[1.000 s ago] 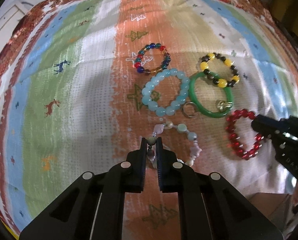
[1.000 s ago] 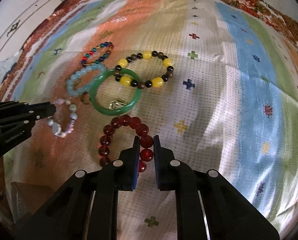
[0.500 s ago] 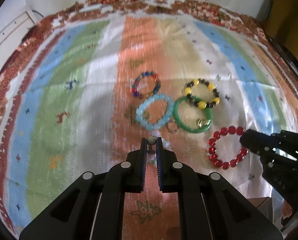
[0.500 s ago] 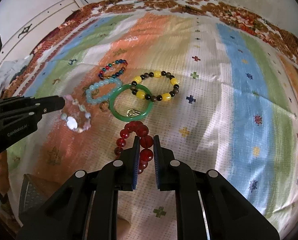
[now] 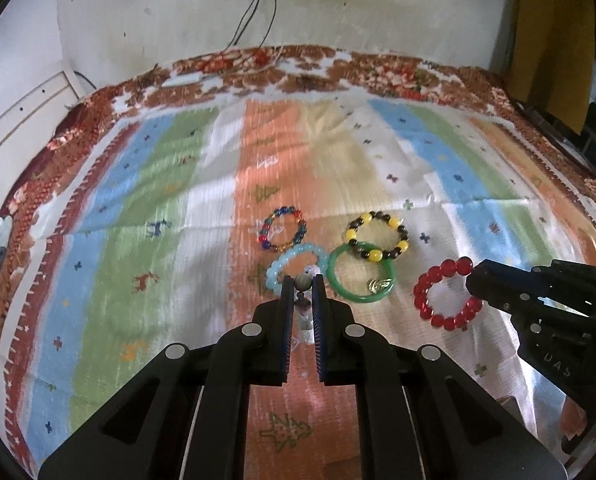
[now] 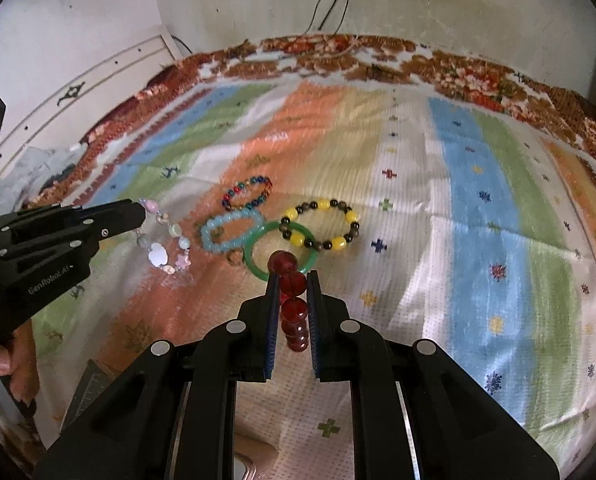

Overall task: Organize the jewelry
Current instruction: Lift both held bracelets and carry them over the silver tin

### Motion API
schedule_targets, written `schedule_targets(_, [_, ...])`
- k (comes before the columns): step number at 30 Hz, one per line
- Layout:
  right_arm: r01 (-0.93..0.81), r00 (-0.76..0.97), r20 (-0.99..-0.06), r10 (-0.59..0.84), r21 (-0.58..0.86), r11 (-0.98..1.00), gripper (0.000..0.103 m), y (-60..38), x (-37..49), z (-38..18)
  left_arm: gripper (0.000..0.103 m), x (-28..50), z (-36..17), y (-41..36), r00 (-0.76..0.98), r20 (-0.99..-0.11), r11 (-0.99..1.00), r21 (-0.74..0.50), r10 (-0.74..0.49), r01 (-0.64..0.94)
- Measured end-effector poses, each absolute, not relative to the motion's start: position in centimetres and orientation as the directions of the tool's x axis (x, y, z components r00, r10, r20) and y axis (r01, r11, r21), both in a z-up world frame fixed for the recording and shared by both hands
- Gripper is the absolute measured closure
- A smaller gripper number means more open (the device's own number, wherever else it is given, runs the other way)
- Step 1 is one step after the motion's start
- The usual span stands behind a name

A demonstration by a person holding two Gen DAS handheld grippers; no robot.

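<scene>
The left gripper [image 5: 302, 282], level, pinches a pastel charm bracelet [image 6: 165, 240]; the right gripper [image 6: 292, 280], at 3 o'clock, clamps a red bead bracelet [image 5: 446, 294]. The left's casing reads "GenRobot.AI".

right gripper [image 6: 291, 280] clamps dark red glass-bead bracelet [image 6: 291, 308], hanging edge-on | left gripper [image 6: 139, 216] holds pastel mixed-charm bracelet [image 6: 165, 246], seemingly lifted clear | green bangle [image 6: 257, 246], pale blue, yellow-black [image 6: 322, 228] and multicolour bracelets lie on striped cloth [image 6: 478, 216]
</scene>
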State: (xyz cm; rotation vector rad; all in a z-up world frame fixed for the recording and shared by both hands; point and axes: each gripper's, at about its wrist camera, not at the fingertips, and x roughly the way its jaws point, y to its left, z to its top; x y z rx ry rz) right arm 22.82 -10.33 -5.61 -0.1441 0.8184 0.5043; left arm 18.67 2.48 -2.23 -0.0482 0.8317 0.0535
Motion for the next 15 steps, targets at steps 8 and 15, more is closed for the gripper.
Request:
schedule_targets(8, [-0.505, 0.630, -0.663, 0.403, 0.044, 0.862, 0.089, -10.3, 21.2, -3.8, 0.095, 17.2, -0.8, 2.0, 0.728, -0.684, 0.998, -0.009, 0.044, -0.069])
schedule_targets(15, [-0.517, 0.658, -0.615, 0.434, 0.048, 0.854, 0.089, -10.8, 19.8, -2.9, 0.095, 15.3, 0.3, 1.6, 0.766, -0.642, 0.997, -0.022, 0.043, -0.074])
